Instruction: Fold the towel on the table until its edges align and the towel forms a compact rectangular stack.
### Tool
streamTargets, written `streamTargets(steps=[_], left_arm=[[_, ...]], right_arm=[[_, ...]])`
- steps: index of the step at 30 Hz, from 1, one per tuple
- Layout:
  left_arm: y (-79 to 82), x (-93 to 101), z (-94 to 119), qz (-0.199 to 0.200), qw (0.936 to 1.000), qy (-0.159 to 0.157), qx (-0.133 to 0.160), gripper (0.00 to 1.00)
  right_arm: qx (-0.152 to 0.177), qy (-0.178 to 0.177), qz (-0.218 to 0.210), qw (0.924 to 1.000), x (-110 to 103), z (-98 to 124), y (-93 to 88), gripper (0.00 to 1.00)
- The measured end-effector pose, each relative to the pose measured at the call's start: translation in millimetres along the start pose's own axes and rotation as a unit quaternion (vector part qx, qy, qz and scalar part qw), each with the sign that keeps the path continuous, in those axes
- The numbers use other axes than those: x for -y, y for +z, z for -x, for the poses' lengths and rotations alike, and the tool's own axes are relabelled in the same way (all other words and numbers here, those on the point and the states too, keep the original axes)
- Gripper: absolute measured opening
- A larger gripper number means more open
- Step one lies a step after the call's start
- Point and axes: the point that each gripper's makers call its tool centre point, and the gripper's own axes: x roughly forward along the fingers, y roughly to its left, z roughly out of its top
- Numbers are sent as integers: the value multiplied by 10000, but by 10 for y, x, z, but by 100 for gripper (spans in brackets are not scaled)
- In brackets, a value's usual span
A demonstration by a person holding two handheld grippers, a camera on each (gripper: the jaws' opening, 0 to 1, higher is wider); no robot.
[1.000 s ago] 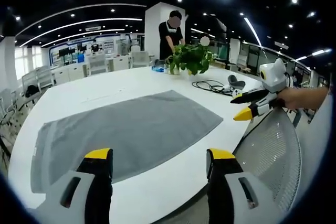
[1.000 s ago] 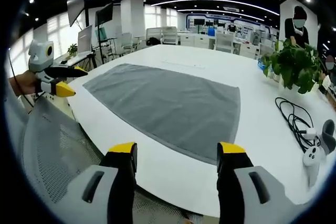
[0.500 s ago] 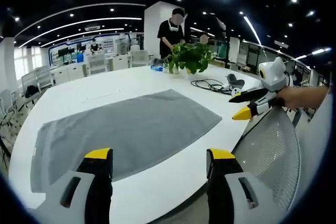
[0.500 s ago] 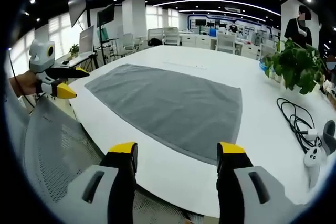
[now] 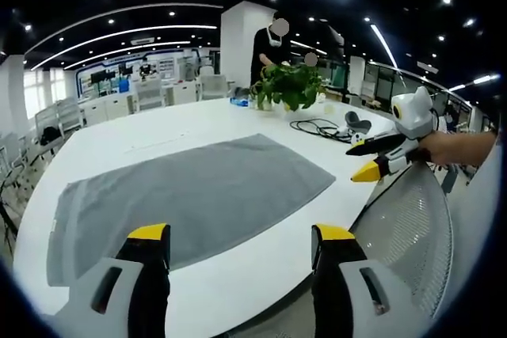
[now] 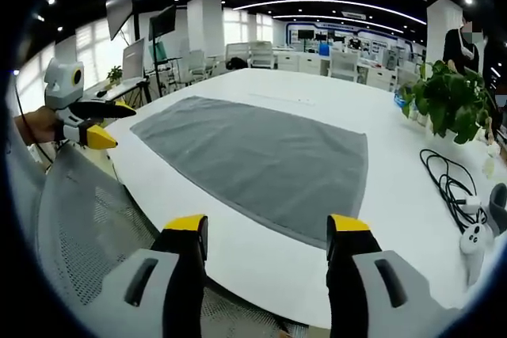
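Both the left gripper [image 5: 236,244] and the right gripper [image 6: 266,230] have their jaws wide open, holding nothing. Ahead of them the grey towel [image 6: 257,156] lies fully flat on the desk [image 6: 261,263]; apparently no fold is made yet.

Left tongs [image 5: 238,243], right tongs [image 6: 265,231] spread, empty.

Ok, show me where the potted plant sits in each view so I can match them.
Left gripper view: the potted plant stands top centre, past the far end of the grey towel.
Right gripper view: the potted plant stands at the right edge, right of the towel.
Shared landmark: the black cable beside the plant.
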Motion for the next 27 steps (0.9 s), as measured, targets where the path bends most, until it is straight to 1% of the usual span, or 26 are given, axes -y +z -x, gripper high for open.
streamTargets(steps=[14,23,27], left_arm=[[6,66,-50,-27,9999,-105,-17,75],[-12,17,-49,0,10000,-66,-36,74],[-24,31,-54,-10,9999,-92,-71,74]], right_arm=[[-18,-20,6,10000,7,1,-6,60],[-46,-10,6,10000,2,0,-13,60],[-33,24,-39,10000,-3,5,-6,61]])
